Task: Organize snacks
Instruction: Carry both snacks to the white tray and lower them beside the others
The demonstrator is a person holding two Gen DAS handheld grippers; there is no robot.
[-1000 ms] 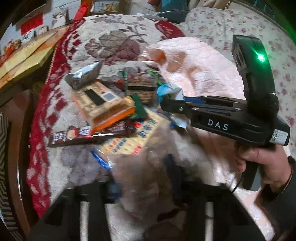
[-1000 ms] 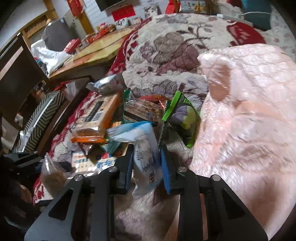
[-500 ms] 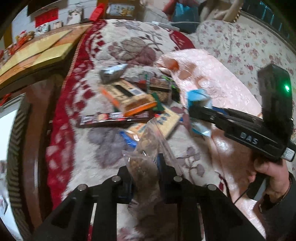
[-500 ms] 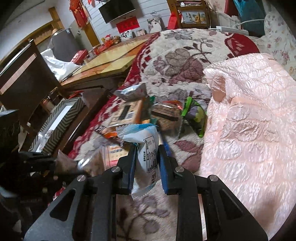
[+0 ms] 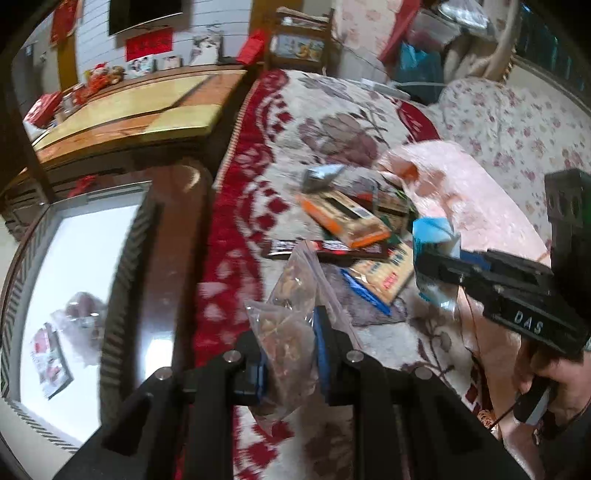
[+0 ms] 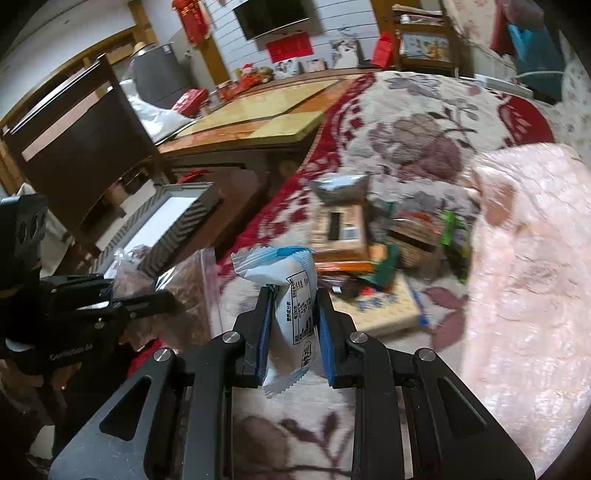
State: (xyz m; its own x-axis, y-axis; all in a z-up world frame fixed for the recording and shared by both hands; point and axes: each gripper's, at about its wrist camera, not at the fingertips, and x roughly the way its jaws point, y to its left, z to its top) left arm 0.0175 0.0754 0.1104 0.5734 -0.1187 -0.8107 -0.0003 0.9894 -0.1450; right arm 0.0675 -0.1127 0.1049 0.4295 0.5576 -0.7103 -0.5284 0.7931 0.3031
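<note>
Dim warm indoor light; motion blur throughout; fisheye bending, dark vignette at corners.

White slatted wall (image 6: 229,44), wall-mounted TV (image 6: 271,16), wooden table (image 6: 258,110).

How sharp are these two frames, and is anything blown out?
Left wrist: snack pile motion-smeared, white tray glaring, clear nut bag in the left tool fairly sharp. Right wrist: white-blue packet in the right tool crisp; pile behind blurred.
</note>
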